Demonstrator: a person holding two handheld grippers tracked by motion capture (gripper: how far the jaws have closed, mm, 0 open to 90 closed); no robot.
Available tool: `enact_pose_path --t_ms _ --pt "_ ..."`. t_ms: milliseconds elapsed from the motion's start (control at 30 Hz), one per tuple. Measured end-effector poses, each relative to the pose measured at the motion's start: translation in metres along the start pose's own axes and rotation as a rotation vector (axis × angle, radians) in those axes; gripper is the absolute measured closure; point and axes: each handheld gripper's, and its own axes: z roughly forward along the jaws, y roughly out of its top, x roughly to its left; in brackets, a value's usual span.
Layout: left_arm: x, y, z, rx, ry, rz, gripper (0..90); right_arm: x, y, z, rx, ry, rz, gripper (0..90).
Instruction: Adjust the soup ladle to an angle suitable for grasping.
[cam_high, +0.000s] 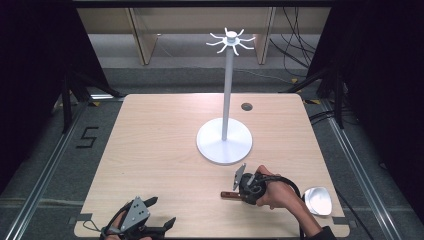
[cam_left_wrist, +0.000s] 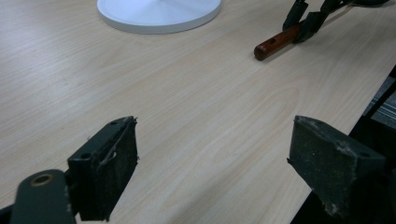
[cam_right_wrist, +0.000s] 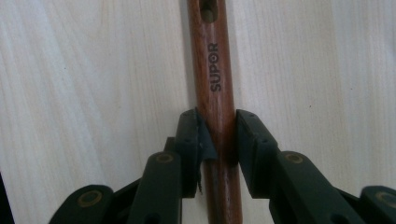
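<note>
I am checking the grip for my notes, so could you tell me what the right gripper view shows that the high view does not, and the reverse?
Right gripper view: the lettering SUPOR and a hanging hole on the wooden handle, with both jaws pressed against its sides. High view: the white hook stand, the metal spatula blade at the table's near right edge, and the left gripper, open, at the near edge. Both: the right gripper shut on the handle lying on the wooden table.
</note>
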Motion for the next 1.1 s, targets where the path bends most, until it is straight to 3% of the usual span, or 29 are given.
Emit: enact_pose_path --t_ms 33,67,133,200,233,267,333,367,400,433,467,500,533,567,600,667,700,733,833,900,933,1033,1067,1100 --pt "0.0 0.0 0.0 -0.007 -0.003 -0.009 14.8 0.003 0.001 -0.001 0.023 0.015 0.037 72.4" --pt "0.0 0.0 0.0 -0.004 0.001 -0.003 14.8 0.004 0.002 -0.001 0.037 -0.021 0.021 73.1" --pt "0.0 0.0 0.0 -0.003 -0.003 -0.002 14.8 0.003 0.003 -0.001 0.031 -0.035 -0.029 73.8" --pt "0.001 0.001 -0.001 0.007 0.003 0.006 14.8 0.004 0.002 -0.005 0.029 -0.039 0.018 74.0" --pt "-0.001 0.001 0.0 -0.012 -0.01 -0.024 14.8 0.003 0.001 -0.007 0.005 -0.051 -0.003 74.0" --pt "-0.001 0.001 0.0 -0.012 -0.01 -0.024 14.8 0.003 0.0 -0.009 -0.006 -0.061 0.011 74.0" --pt "0.0 0.0 0.0 -0.003 0.0 -0.001 14.8 0.001 0.0 -0.013 -0.005 -0.071 -0.011 74.0" --pt "-0.002 0.0 0.001 -0.018 -0.003 -0.018 14.8 -0.002 -0.003 -0.02 -0.058 -0.091 -0.006 74.0" --pt "0.001 0.001 -0.002 0.018 0.013 0.013 14.8 -0.002 -0.003 -0.02 -0.058 -0.091 -0.006 74.0" --pt "-0.002 0.001 0.0 -0.015 -0.008 -0.026 14.8 -0.002 -0.003 -0.024 -0.072 -0.094 0.002 74.0" --pt "-0.001 0.001 0.0 -0.004 -0.002 -0.008 14.8 0.0 -0.005 -0.031 -0.085 -0.106 0.068 74.0" --pt "-0.002 0.0 0.001 -0.02 -0.003 -0.021 14.8 -0.005 -0.005 -0.034 -0.138 -0.11 0.001 74.0" --pt "-0.002 0.0 0.001 -0.019 -0.006 -0.02 14.8 -0.005 -0.008 -0.045 -0.197 -0.133 0.029 74.0" --pt "-0.002 0.0 0.001 -0.022 -0.005 -0.019 14.8 -0.005 -0.008 -0.045 -0.197 -0.133 0.029 74.0" --pt "-0.001 0.001 -0.001 -0.004 -0.008 -0.013 14.8 -0.006 -0.011 -0.057 -0.254 -0.153 0.07 74.1" --pt "-0.001 0.001 -0.001 -0.004 -0.009 -0.014 14.8 -0.006 -0.012 -0.061 -0.273 -0.168 0.072 74.0" --pt "-0.001 0.0 0.0 -0.013 -0.005 -0.015 14.8 -0.006 -0.018 -0.074 -0.304 -0.179 0.104 74.0" --pt "0.0 0.001 -0.001 0.007 -0.004 -0.004 14.8 -0.007 -0.02 -0.079 -0.321 -0.175 0.099 74.0" --pt "-0.001 0.001 -0.001 -0.002 -0.005 -0.01 14.8 -0.009 -0.026 -0.089 -0.362 -0.189 0.098 74.0" --pt "-0.001 0.0 0.0 -0.009 -0.003 -0.006 14.8 -0.01 -0.033 -0.1 -0.398 -0.182 0.124 74.1" --pt "-0.001 0.0 0.0 -0.011 -0.004 -0.011 14.8 -0.011 -0.04 -0.105 -0.468 -0.177 0.16 74.1" --pt "-0.001 0.001 0.0 -0.011 -0.007 -0.018 14.8 -0.016 -0.049 -0.111 -0.516 -0.183 0.172 74.1" --pt "0.001 0.0 -0.001 0.012 0.009 0.014 14.8 -0.017 -0.053 -0.114 -0.532 -0.187 0.188 74.1" --pt "0.0 0.001 -0.001 0.005 0.007 0.0 14.8 -0.019 -0.06 -0.12 -0.564 -0.195 0.194 74.1"
